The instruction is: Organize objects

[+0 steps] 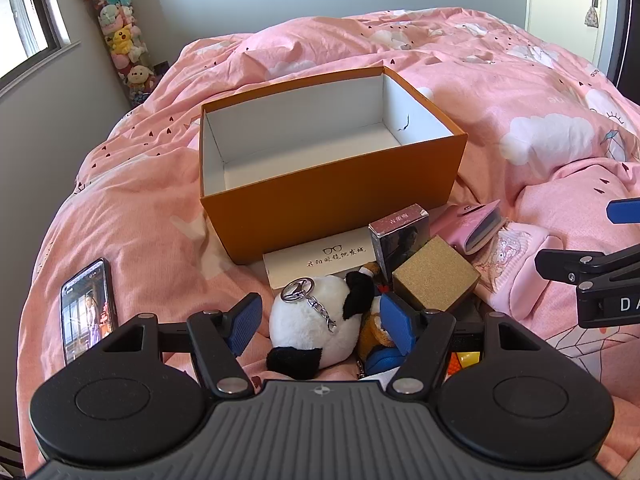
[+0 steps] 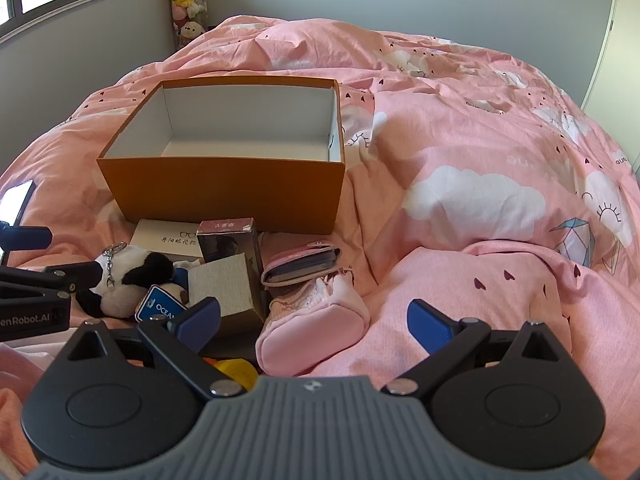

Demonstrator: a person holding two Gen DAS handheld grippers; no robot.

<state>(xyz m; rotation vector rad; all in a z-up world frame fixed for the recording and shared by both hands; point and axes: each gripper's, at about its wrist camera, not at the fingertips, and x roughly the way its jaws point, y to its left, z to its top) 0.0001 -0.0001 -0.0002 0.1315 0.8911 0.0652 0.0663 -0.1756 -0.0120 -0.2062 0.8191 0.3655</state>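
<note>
Both grippers released: left gripper [image 1: 320, 320] jaws flank panda plush [image 1: 316, 320]; right gripper [image 2: 314, 320] jaws flank pink pouch [image 2: 316, 324]

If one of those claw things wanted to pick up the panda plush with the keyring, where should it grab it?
Probably across the round white body of the panda plush, coming down from above. It lies on the bedspread between the open fingers of the left gripper, and the soft body should squash into a firm hold. The metal keyring on top is thin and loose, so pinching that would be less sure.
</note>
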